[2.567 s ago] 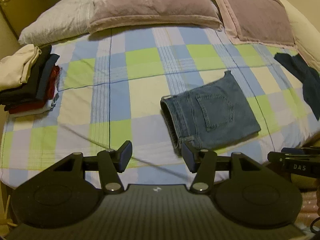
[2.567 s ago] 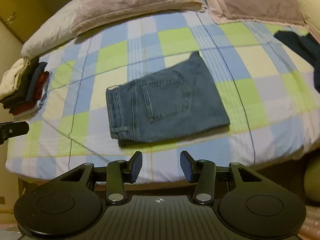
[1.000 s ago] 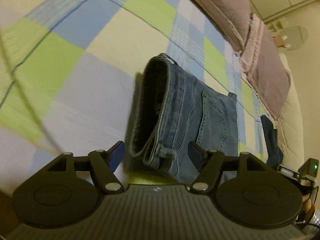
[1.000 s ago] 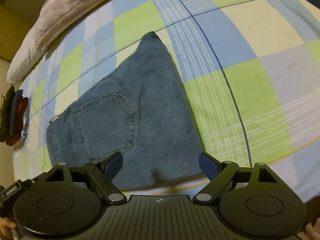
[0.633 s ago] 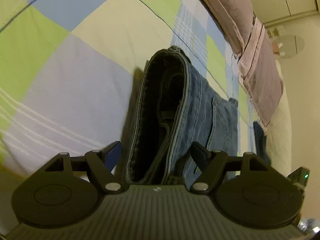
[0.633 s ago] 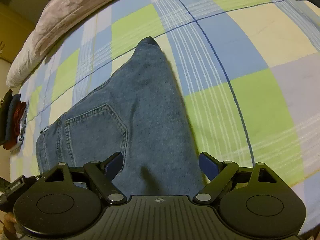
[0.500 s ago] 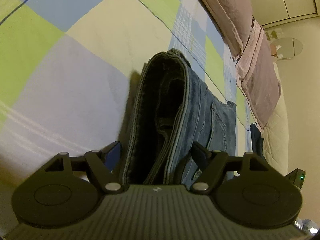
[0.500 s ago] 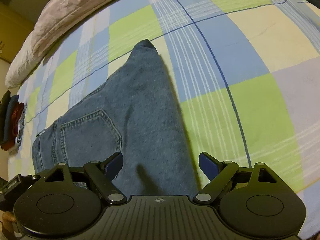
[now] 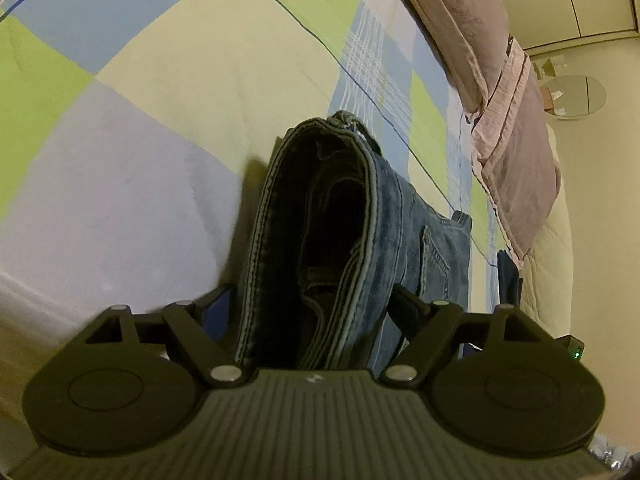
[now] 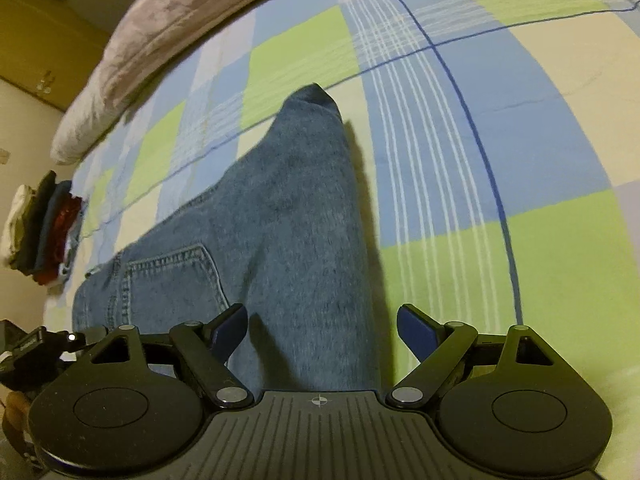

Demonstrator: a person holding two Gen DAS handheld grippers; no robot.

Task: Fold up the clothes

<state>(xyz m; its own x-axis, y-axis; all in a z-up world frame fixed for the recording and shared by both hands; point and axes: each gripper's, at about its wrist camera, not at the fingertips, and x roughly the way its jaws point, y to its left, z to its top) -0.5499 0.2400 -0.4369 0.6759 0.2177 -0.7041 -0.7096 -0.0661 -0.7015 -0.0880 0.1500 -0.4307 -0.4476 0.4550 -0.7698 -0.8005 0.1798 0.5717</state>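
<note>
Checked cotton in pale blue, lime, cream and lilac covers the bed (image 10: 500, 152), crossed by thin navy lines and bands of white stripes. Along its head lie mauve pillows (image 9: 520, 152), and a further grey-mauve pillow (image 10: 168, 32) shows in the right wrist view. Beyond them are cream walls, a round mirror (image 9: 576, 94) and a yellow-brown cupboard (image 10: 44, 44). A stack (image 10: 40, 228) of folded clothes, cream, dark and red, sits at the far left edge of the bed. A dark garment (image 9: 508, 276) lies near the far right side.

The folded jeans (image 9: 320, 240) lie flat on the sheet in the middle of the bed, back pocket up. The left gripper (image 9: 310, 308) has its fingers spread wide on either side of the thick waistband end, with the denim between them; whether the pads touch the cloth cannot be told. The right gripper (image 10: 322, 326) is likewise spread wide at the opposite, narrower end, with denim between its fingers and a gap showing at each pad.

No writing can be read on anything.
</note>
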